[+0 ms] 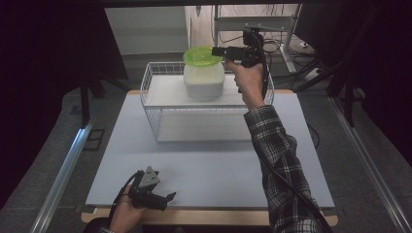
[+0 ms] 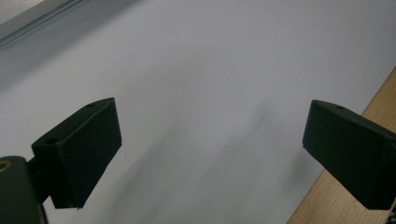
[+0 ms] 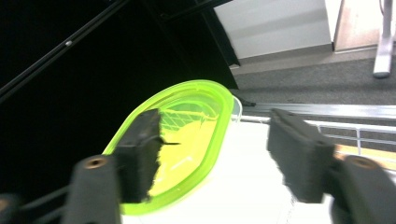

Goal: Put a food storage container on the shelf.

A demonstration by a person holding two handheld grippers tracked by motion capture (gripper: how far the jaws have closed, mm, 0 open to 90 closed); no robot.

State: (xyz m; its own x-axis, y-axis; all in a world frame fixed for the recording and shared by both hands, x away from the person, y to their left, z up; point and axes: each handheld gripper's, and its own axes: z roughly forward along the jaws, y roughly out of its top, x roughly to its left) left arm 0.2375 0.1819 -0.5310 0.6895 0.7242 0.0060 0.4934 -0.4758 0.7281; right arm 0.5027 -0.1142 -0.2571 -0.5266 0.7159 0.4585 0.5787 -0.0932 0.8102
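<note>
Two grippers spread | right gripper beside green lid on tub, basket's far edge, apparently releasing | left gripper idle, table's near edge

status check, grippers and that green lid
Right gripper open at green lid, lid resting on white tub in wire basket. Left gripper open, idle. Nothing in the way.

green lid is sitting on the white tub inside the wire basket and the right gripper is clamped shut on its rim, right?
Not clamped. The right gripper has its jaws apart beside the green lid, as the right gripper view shows. The lid does sit on the white tub in the wire basket.
</note>
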